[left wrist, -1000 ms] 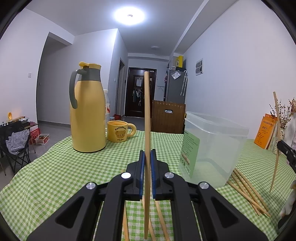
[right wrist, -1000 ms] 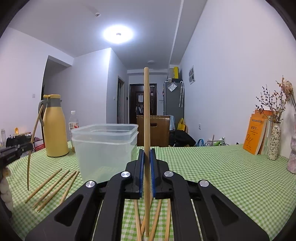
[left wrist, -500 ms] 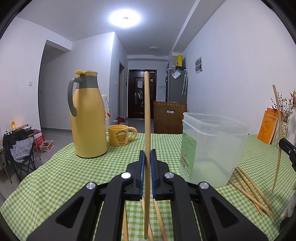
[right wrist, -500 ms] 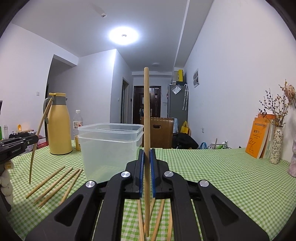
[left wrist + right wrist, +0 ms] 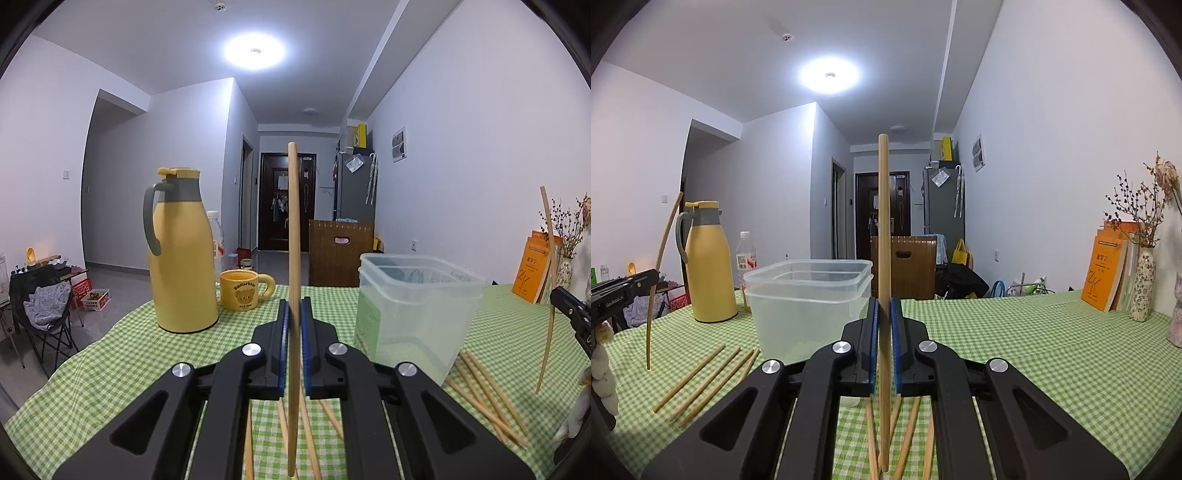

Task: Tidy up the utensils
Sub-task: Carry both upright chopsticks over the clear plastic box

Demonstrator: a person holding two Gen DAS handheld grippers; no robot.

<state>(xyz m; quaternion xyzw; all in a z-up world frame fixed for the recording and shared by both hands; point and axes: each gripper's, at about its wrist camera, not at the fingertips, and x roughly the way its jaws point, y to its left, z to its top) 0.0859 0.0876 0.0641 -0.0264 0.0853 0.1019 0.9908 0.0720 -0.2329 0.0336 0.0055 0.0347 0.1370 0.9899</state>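
Left gripper (image 5: 293,314): blue-padded jaws clamped on one long pale wooden chopstick (image 5: 293,236), held upright, lower tip clear of the green-and-white checked tablecloth (image 5: 110,369). Right gripper (image 5: 883,314): jaws likewise closed tight on a second wooden chopstick (image 5: 883,221), also upright. Clear plastic rectangular container (image 5: 413,314) standing on the cloth between the two grippers, nothing visible inside. Loose wooden chopsticks (image 5: 701,380) lying flat on the cloth just beside the container; more loose sticks (image 5: 908,435) lying under the right gripper. Tall yellow thermos jug with grey handle (image 5: 181,251) and yellow bear-print mug (image 5: 242,293) set beyond, left of the container.
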